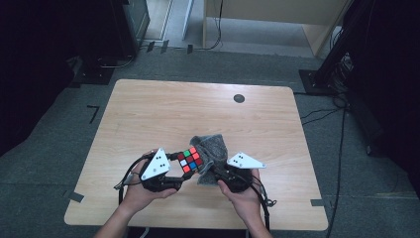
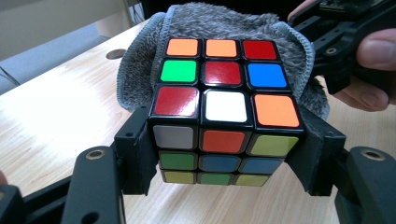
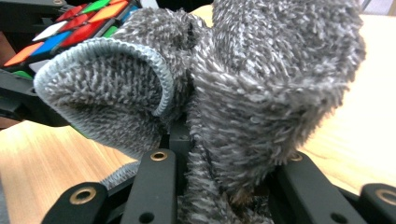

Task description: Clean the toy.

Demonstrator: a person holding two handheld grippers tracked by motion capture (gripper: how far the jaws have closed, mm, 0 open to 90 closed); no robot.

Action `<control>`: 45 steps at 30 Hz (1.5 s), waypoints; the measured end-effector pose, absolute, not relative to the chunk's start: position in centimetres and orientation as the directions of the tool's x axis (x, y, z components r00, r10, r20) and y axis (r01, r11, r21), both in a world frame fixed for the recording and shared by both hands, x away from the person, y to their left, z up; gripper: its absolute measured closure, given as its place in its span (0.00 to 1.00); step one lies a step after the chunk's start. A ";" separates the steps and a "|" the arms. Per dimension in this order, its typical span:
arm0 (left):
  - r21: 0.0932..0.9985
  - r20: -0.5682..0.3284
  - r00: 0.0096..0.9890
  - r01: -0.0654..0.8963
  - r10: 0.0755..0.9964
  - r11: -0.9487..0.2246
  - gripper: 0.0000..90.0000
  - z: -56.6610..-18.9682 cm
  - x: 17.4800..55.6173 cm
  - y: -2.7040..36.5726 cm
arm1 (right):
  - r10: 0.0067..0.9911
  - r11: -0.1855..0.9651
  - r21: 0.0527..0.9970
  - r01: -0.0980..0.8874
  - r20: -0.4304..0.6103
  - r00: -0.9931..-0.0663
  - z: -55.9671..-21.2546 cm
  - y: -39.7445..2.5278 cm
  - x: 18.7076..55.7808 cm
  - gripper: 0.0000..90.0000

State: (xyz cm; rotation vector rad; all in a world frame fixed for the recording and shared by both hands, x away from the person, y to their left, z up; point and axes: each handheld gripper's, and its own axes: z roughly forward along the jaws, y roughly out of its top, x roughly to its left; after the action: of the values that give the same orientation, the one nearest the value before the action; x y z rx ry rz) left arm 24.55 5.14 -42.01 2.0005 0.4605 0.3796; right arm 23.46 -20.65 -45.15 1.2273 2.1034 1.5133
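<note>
A light wooden table [image 1: 148, 114] with rounded corners is seen from the high view, standing on grey carpet, with a small dark round disc [image 1: 239, 98] set into its far side. A grey fluffy cloth [image 1: 213, 148] is held bunched above the near middle of the table; in the right gripper view the cloth [image 3: 261, 93] is seen gathered into thick folds with a stitched hem curling at the left. A twisty puzzle cube [image 1: 190, 159] with scrambled coloured stickers is held just to the left of the cloth and touching it; in the left gripper view the cube [image 2: 224, 105] is backed by the cloth [image 2: 219, 21], which wraps behind and around its far faces. The left gripper [image 1: 171, 171] is held in the person's left hand [image 1: 141, 191], and its two black jaws are pressed against opposite sides of the cube, which is pinched between them. The right gripper [image 1: 218, 171] is held in the right hand [image 1: 245, 196], and its jaws are closed in on a fold of the cloth, as shown in the right gripper view. A grey three-cornered plate is carried on top of each gripper.
</note>
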 end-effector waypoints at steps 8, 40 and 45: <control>0.890 0.082 0.894 0.133 0.440 -0.437 0.38 -42.2 24.2 4.6 | 0.721 -0.006 0.919 0.393 0.277 -0.635 -42.9 -21.8 22.6 0.79; 0.890 0.061 0.900 0.147 0.432 -0.432 0.38 -42.3 24.7 5.3 | 0.712 0.020 0.929 0.369 0.245 -0.658 -43.3 -21.6 22.6 0.78; 0.906 0.048 0.904 0.139 0.425 -0.399 0.38 -41.8 24.4 5.4 | 0.704 0.023 0.929 0.370 0.248 -0.666 -43.7 -21.3 22.6 0.78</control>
State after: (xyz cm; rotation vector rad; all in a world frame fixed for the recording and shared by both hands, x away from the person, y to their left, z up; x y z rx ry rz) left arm 24.44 5.38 -41.78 1.9777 0.4101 0.3291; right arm 22.64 -21.28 -43.72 1.1048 2.0209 1.6864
